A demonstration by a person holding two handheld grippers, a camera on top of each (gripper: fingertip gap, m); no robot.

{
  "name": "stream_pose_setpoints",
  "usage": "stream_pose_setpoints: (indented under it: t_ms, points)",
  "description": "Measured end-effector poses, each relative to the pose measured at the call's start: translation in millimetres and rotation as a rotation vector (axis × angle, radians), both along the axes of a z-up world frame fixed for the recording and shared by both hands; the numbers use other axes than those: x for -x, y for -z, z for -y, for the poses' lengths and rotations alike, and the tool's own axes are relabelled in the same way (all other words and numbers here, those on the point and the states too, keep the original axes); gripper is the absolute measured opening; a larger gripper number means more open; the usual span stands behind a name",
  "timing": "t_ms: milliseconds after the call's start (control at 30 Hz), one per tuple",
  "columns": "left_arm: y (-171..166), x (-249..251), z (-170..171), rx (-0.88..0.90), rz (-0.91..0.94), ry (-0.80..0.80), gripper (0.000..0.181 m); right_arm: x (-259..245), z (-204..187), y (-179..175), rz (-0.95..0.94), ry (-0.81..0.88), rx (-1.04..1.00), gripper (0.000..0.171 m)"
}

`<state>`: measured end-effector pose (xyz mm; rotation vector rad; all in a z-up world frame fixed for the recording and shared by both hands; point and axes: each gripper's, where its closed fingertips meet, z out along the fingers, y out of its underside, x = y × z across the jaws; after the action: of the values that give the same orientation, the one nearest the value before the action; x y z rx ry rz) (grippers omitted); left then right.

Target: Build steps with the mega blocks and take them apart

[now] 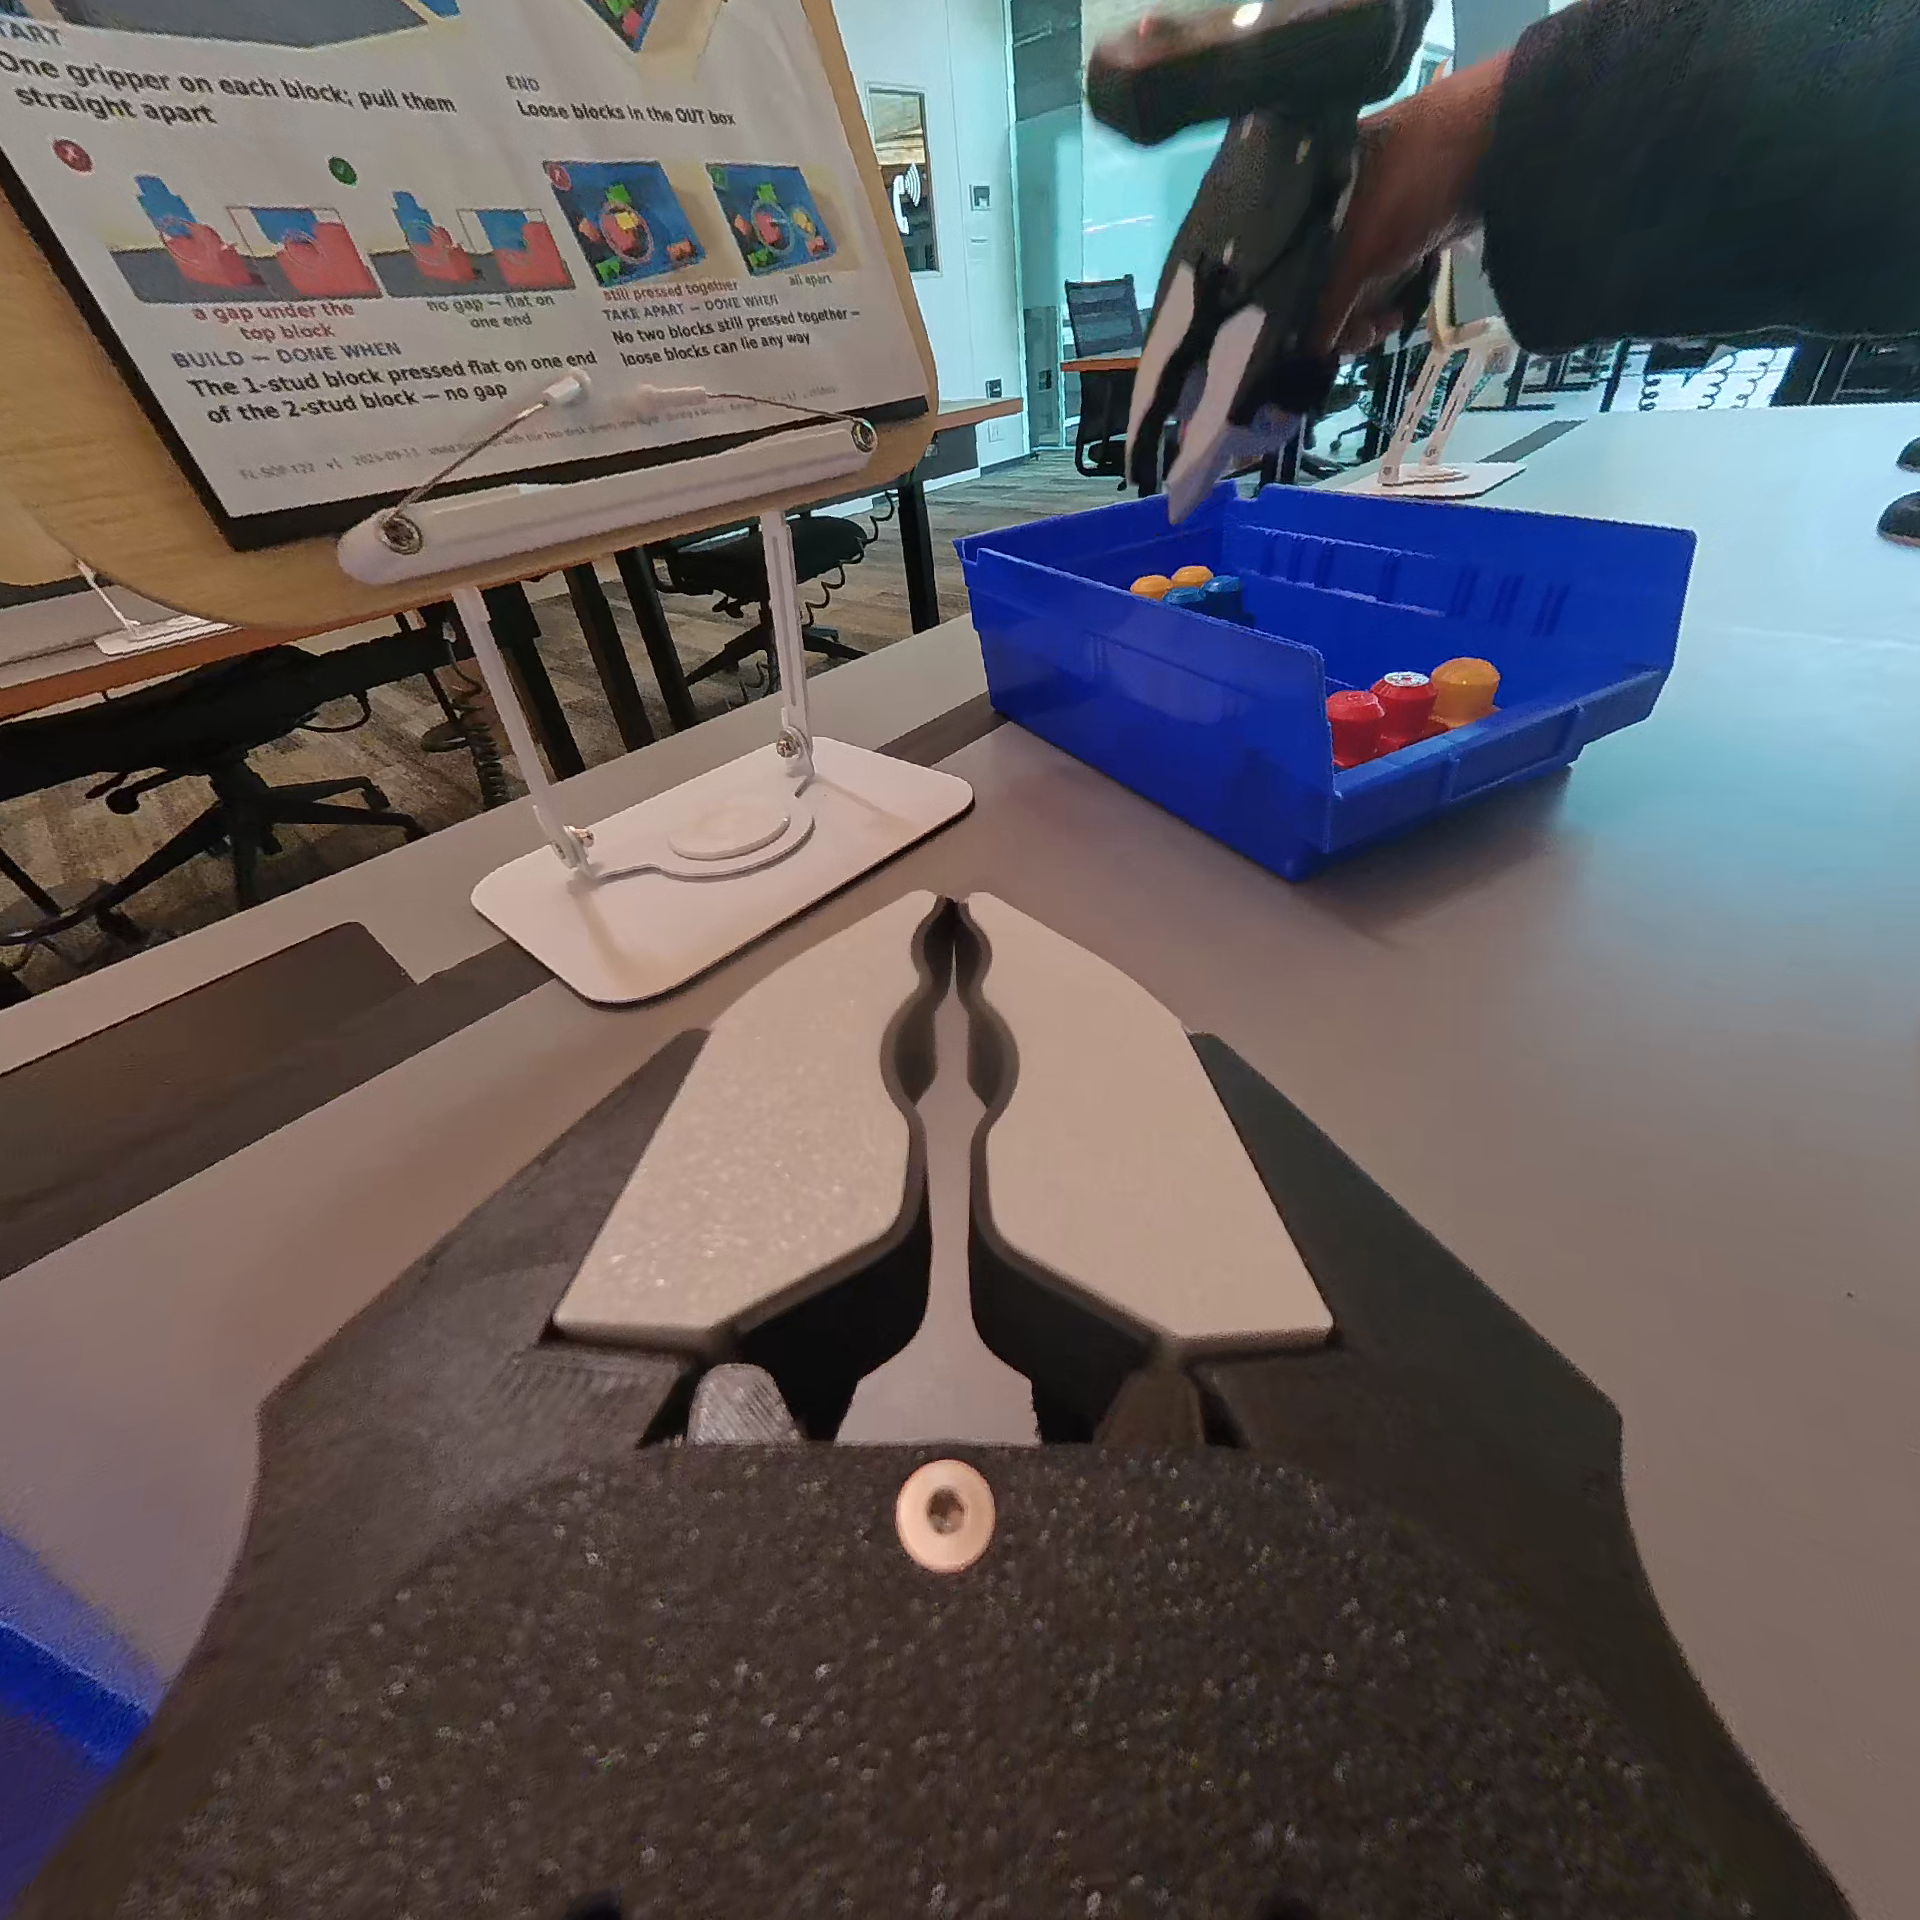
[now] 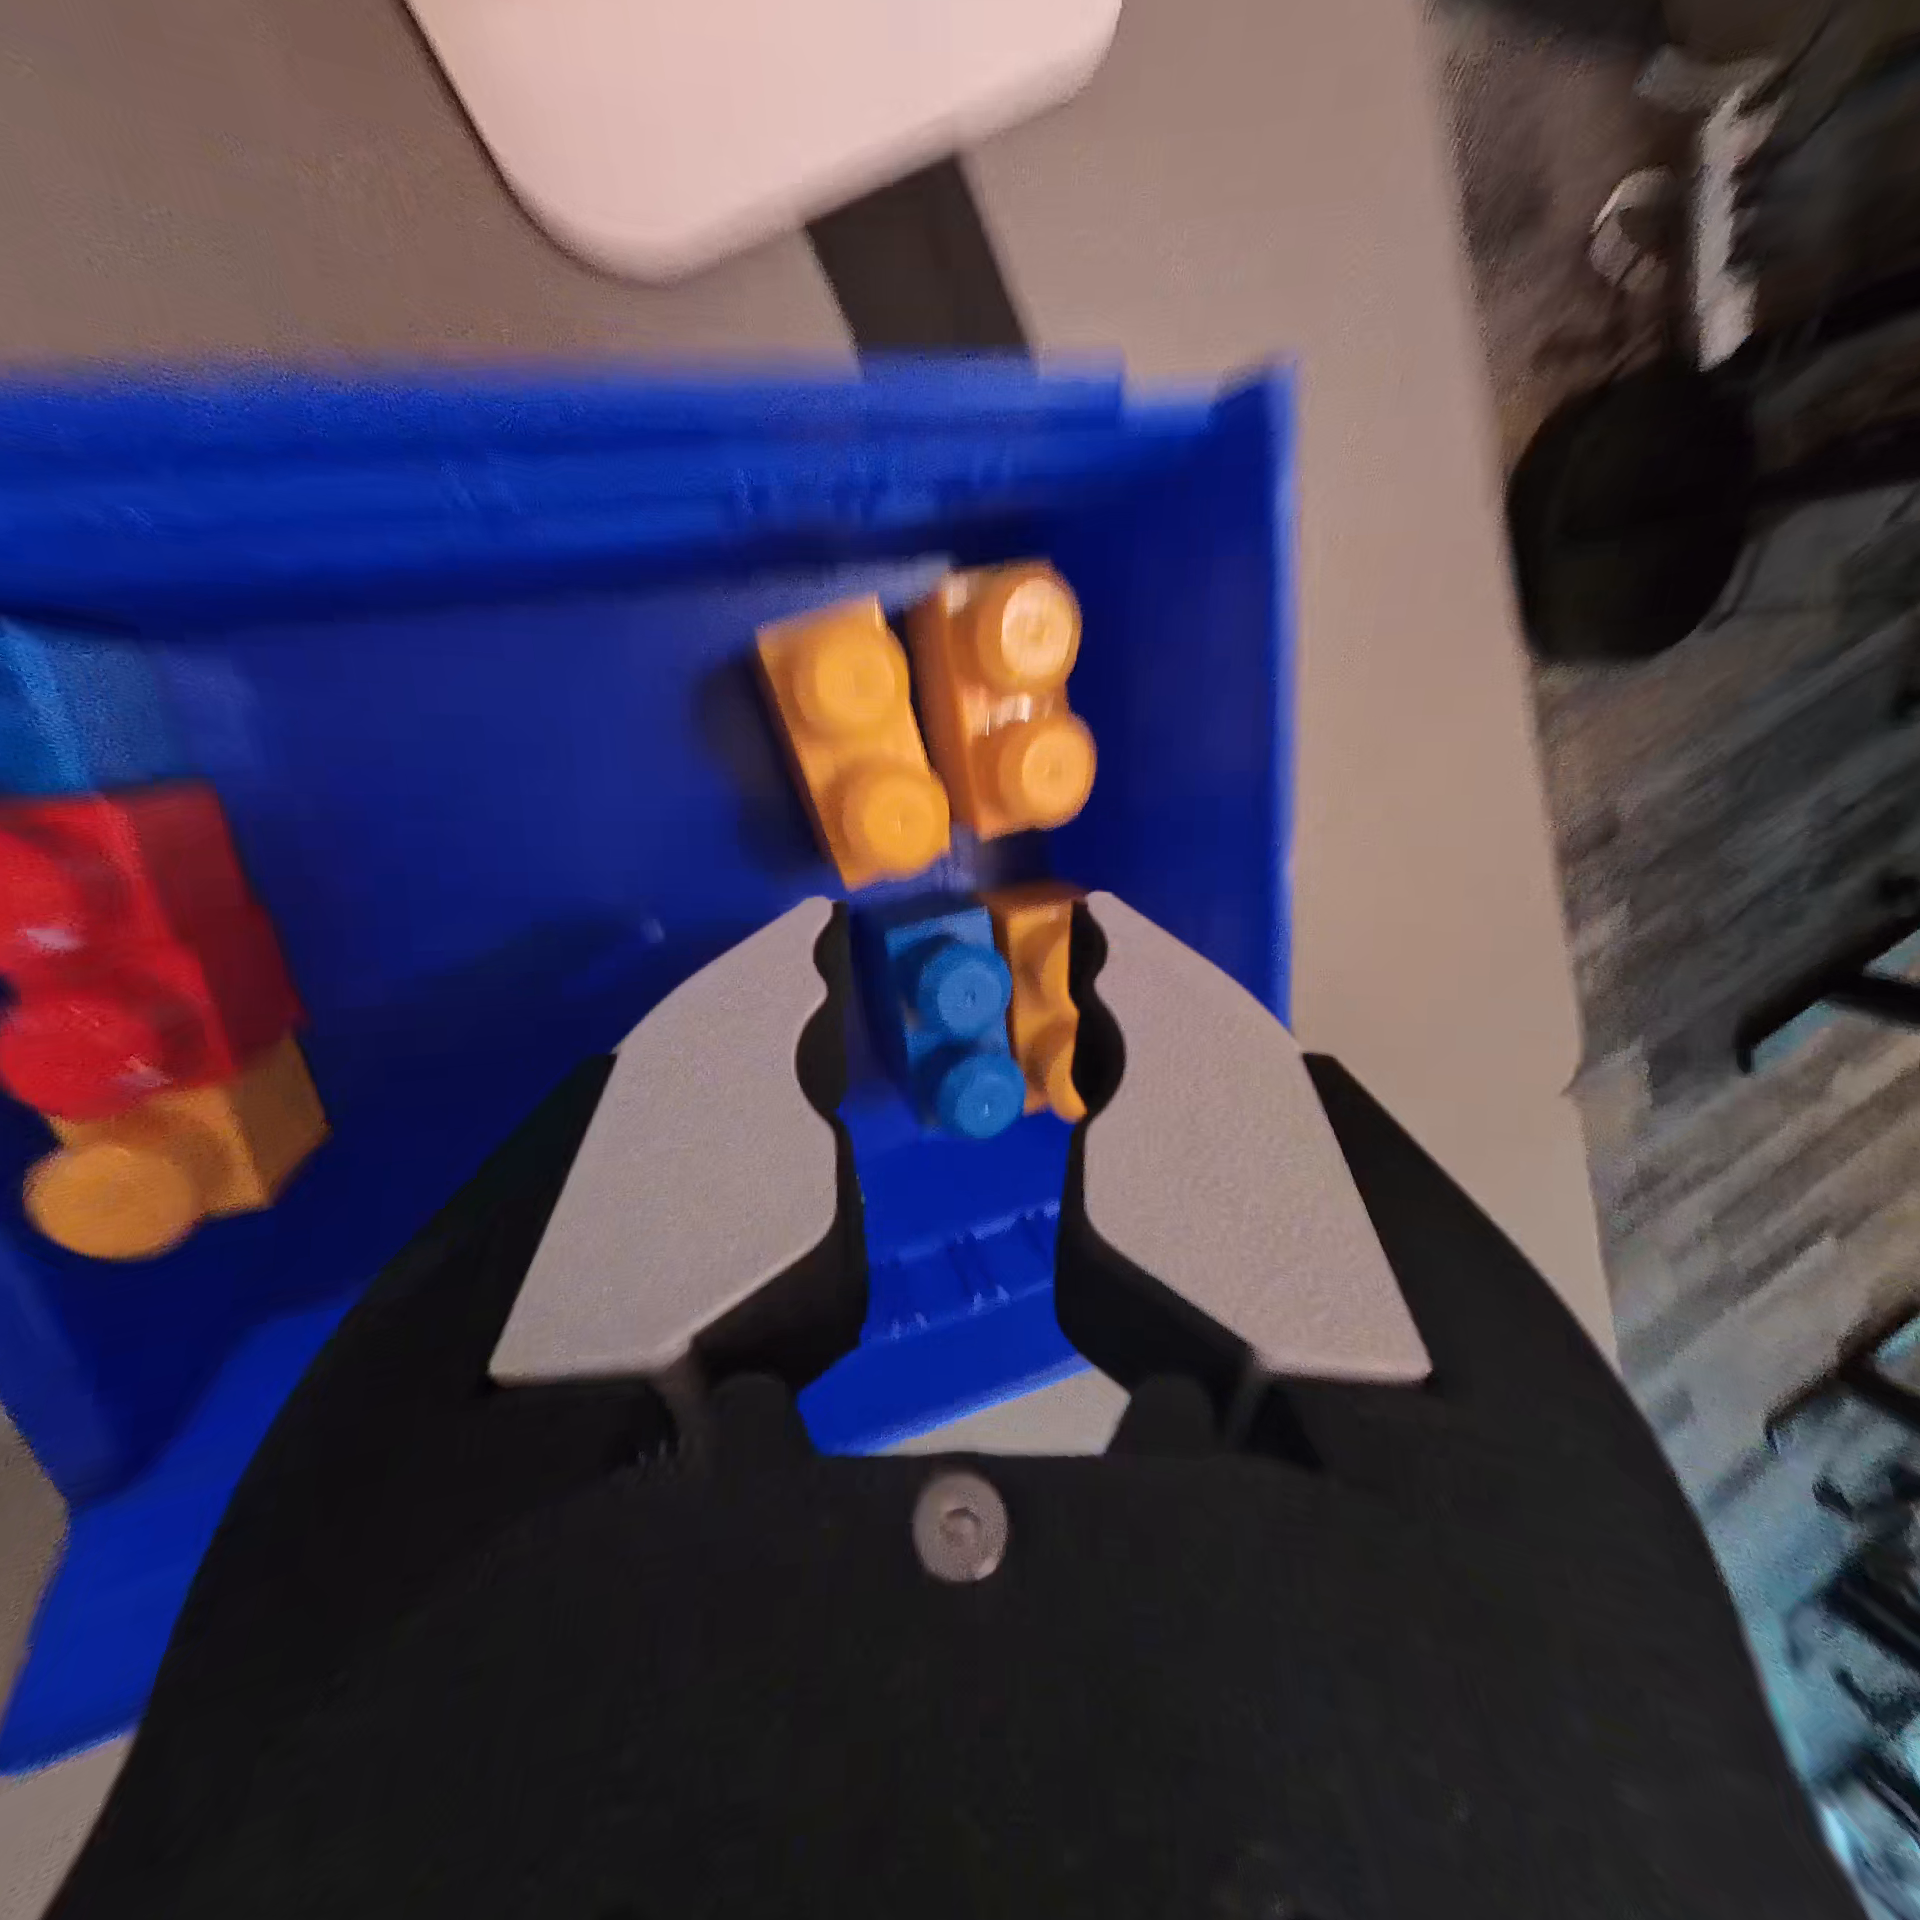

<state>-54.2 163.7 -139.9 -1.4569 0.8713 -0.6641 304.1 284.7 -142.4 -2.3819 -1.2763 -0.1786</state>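
A blue bin (image 1: 1143, 707) stands on the grey table at the right. Its far compartment holds orange and blue blocks (image 1: 1184, 587); the near one holds red blocks (image 1: 1382, 712) and an orange block (image 1: 1463, 686). My left gripper (image 1: 954, 914) is shut and empty, low over the table. My right gripper (image 1: 1164, 478), held by a hand in a dark sleeve, points down over the bin's far corner. In the blurred right wrist view my right gripper (image 2: 961, 904) is open; a blue two-stud block (image 2: 956, 1029) and an orange block (image 2: 1044, 1008) show between the jaws. Two orange blocks (image 2: 925, 717) lie beyond.
A stand with an instruction sheet (image 1: 468, 260) rests on a white base (image 1: 727, 862) ahead of my left gripper, near the table's far edge. Red and orange blocks (image 2: 135, 1018) sit in the bin's (image 2: 416, 488) other compartment. Office chairs and floor lie beyond the table.
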Motion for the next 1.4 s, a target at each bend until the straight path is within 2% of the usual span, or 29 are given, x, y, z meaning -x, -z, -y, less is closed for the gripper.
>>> stream_pose_setpoints:
  t_ms: [33,133,233,333,433,567,700,767,867,1000,1100,1200,1400]
  points:
    - [-0.3,0.3,-0.2,0.0,0.001,-0.001,0.0,17.6,-1.3,-16.5,-0.067,-0.013,-0.064,0.04]
    - [-0.9,2.0,-0.9,0.001,0.006,-0.011,0.0,75.7,4.7,-66.1,-0.282,-0.053,-0.267,0.039]
    - [-4.1,5.3,-1.9,-0.001,0.02,-0.023,0.0,131.6,27.2,-108.0,-0.551,-0.061,-0.419,0.04]
    - [-7.6,9.6,-4.8,0.0,0.034,-0.045,0.0,171.5,51.9,-124.9,-0.77,-0.029,-0.51,0.035]
    - [-12.6,16.7,-9.4,0.004,0.052,-0.075,0.0,197.7,69.0,-112.5,-0.869,0.027,-0.558,0.03]
    - [-20.6,33.4,-19.6,0.033,0.096,-0.133,0.0,224.4,85.1,-77.6,-0.982,0.12,-0.562,0.019]
    - [-28.7,55.6,-31.9,0.049,0.131,-0.201,0.0,241.7,95.7,-41.3,-1.031,0.178,-0.572,0.001]
    - [-34.4,70.7,-39.7,0.05,0.143,-0.254,0.0,246.3,97.8,-28.0,-1.038,0.179,-0.572,0.0]
    - [-44.9,105.1,-55.0,0.04,0.13,-0.386,0.0,244.6,96.2,-21.5,-1.016,0.172,-0.57,0.0]
    - [-55.8,182.4,-74.7,0.013,0.066,-0.675,0.0,232.1,94.3,-27.1,-1.074,0.199,-0.591,0.0]
    - [-46.9,232.0,-81.1,0.086,0.043,-0.816,0.018,227.0,94.2,-27.4,-1.082,0.202,-0.606,0.0]
    - [-23.2,263.7,-84.3,0.192,0.005,-0.912,0.039,227.7,95.6,-30.1,-1.075,0.191,-0.622,0.0]
    - [30.1,286.7,-95.9,0.368,-0.203,-1.024,0.052,234.3,103.2,-37.8,-1.068,0.139,-0.642,0.0]
